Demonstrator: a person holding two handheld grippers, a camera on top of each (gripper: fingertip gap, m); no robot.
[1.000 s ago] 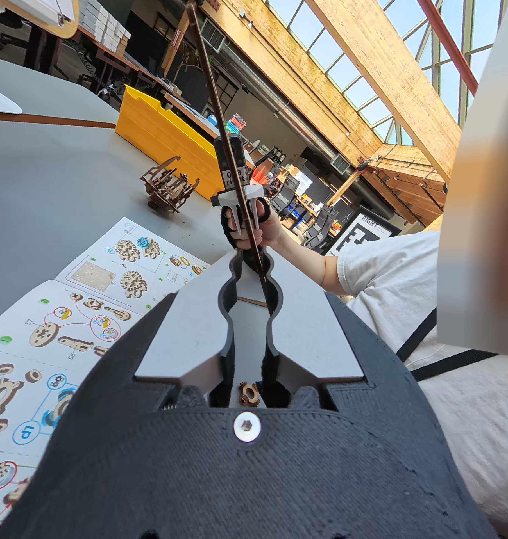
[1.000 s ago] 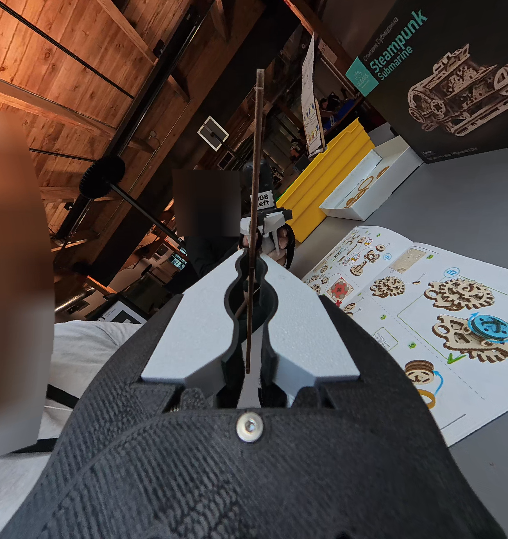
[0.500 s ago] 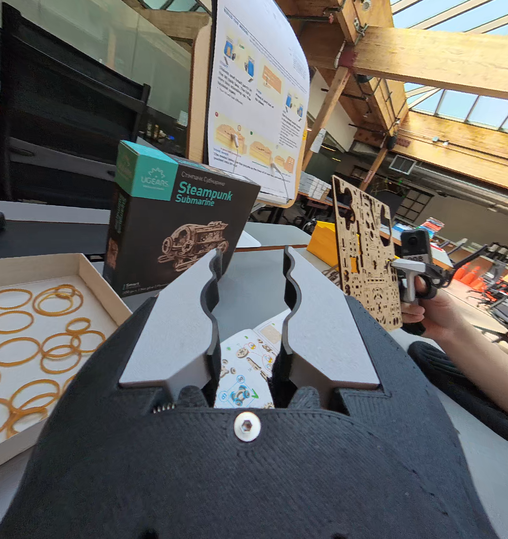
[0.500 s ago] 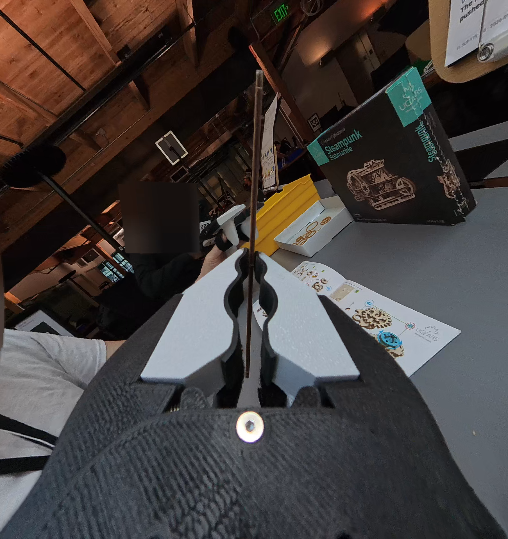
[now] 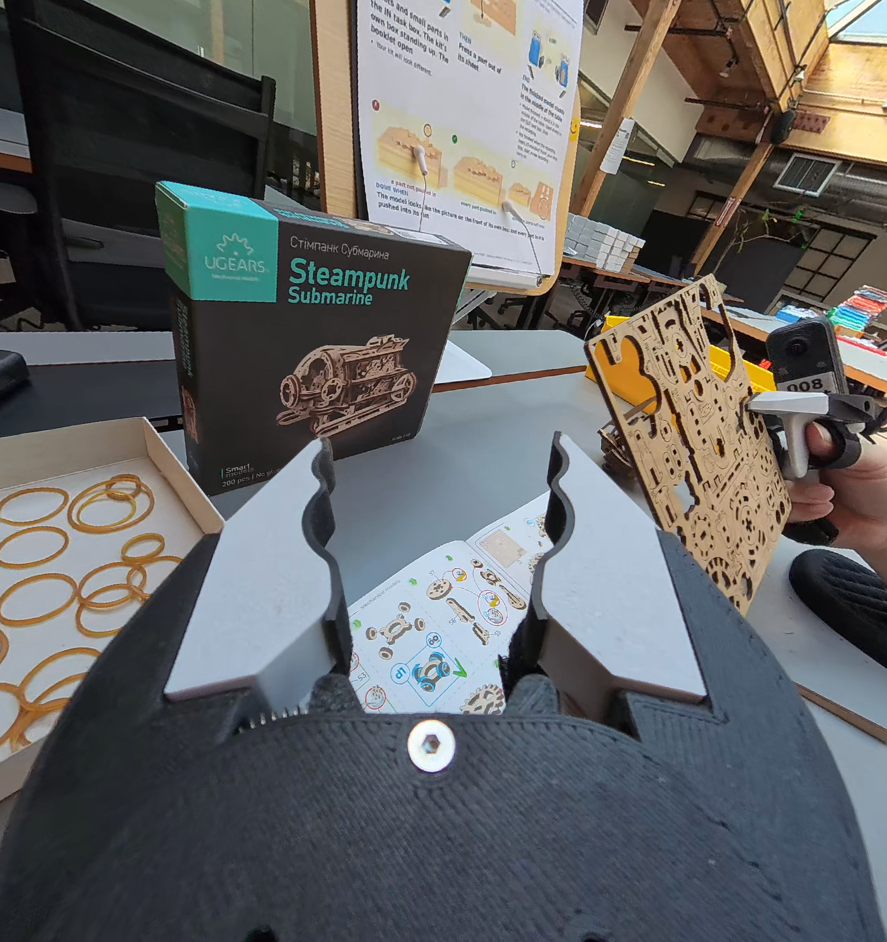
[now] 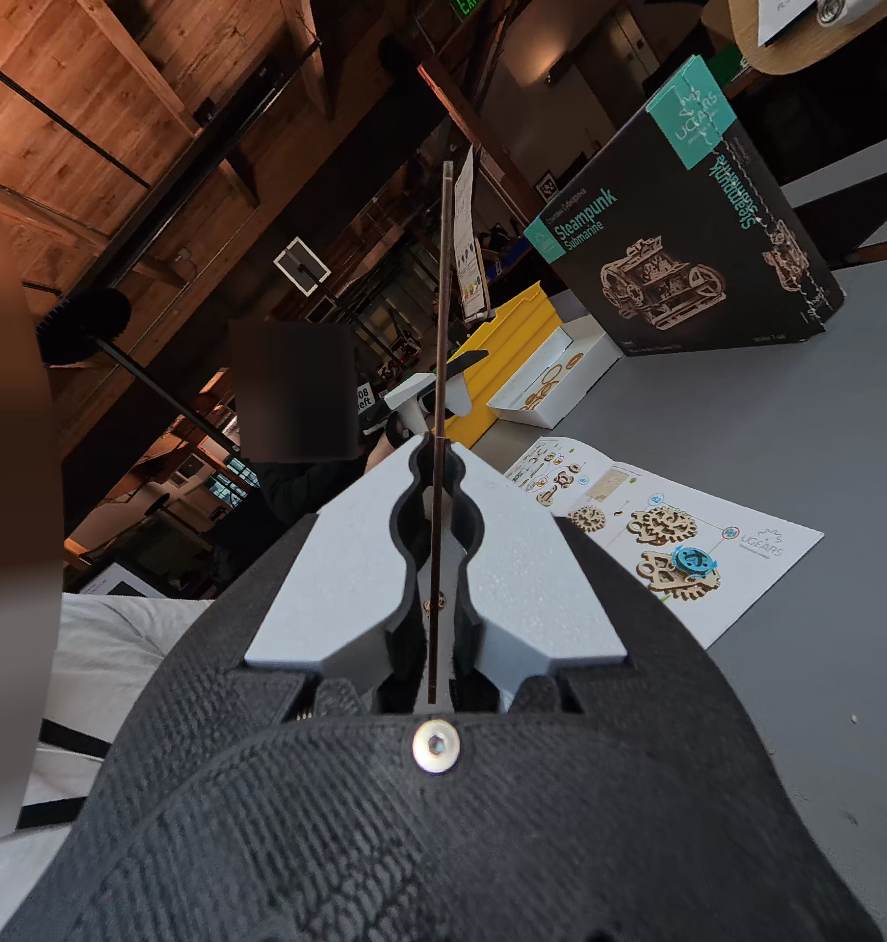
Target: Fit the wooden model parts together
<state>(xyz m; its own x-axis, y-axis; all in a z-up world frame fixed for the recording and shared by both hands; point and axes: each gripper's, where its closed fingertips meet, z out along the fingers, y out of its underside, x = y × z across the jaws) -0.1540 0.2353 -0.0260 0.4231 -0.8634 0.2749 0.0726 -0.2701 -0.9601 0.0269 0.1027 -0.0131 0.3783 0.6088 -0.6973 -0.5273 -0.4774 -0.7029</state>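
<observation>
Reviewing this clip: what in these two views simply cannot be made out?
- Wooden sheet, right wrist view: seen edge-on, its cutouts are hidden.
- Small wooden model, left wrist view: mostly behind the sheet.
- Tray of rubber bands, left wrist view: cut off by the left edge.
- Booklet, left wrist view: largely covered by the open left gripper.

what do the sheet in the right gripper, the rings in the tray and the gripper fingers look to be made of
Sheet: thin plywood, by the look; pale matt face with dark, seemingly laser-burnt cut lines.
Rings: probably rubber bands; thin, amber, slightly translucent loops lying limp in the white tray, likely cardboard.
Fingers: seemingly 3D-printed plastic; matt grey with a fine grain, black liner inside.
</observation>
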